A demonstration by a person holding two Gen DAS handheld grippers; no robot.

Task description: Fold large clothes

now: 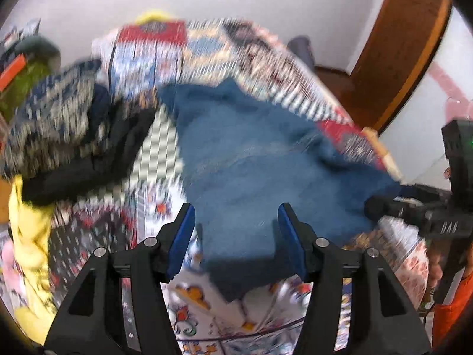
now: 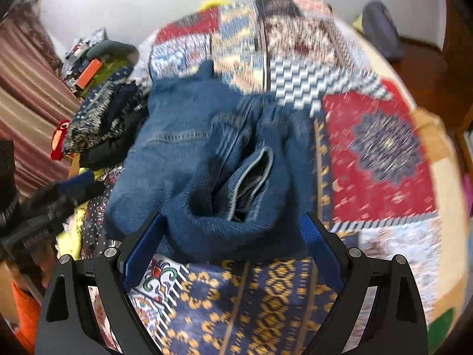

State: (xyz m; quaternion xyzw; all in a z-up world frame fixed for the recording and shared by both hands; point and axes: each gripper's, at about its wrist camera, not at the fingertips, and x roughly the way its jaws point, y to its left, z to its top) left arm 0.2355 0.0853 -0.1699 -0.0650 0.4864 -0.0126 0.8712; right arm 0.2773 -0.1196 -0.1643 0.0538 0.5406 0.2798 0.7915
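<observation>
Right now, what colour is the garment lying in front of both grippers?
Denim blue jeans, with pale stitching; clearest in the right wrist view.

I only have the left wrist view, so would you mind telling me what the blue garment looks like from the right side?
Observer: The jeans lie bunched on the patterned bedspread, with stitched seams and an opening edged in pale fabric facing the right claw.
Operator: Thank you. Is the right claw gripping them?
Observer: No, its jaws stand wide, with the cloth's near edge lying between them untouched.
Operator: Anything beside the bed on that side?
Observer: A striped reddish curtain hangs at the left edge of that view.
</observation>
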